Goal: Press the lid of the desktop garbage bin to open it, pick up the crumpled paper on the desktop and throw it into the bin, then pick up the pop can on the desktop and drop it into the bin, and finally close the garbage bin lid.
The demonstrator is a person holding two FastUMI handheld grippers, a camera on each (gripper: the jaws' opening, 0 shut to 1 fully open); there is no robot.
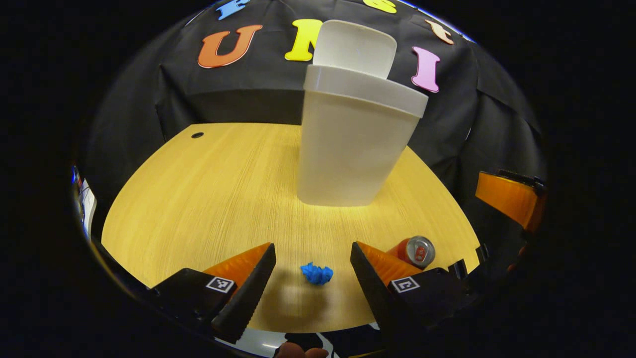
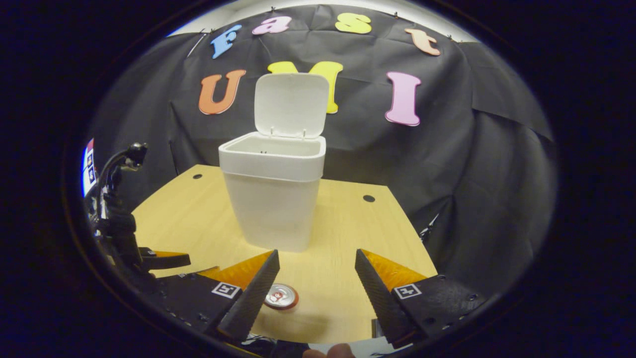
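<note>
on the wooden table, the white bin stands with its lid up as the left claw hangs spread over the blue crumpled paper, the right claw spread just above the pop can.

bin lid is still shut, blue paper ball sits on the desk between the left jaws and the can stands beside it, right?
Not quite: the lid is already open, standing upright behind the bin, as the right gripper view shows. The rest holds: the paper ball lies on the desk between the left gripper's jaws, the can beside it.
</note>
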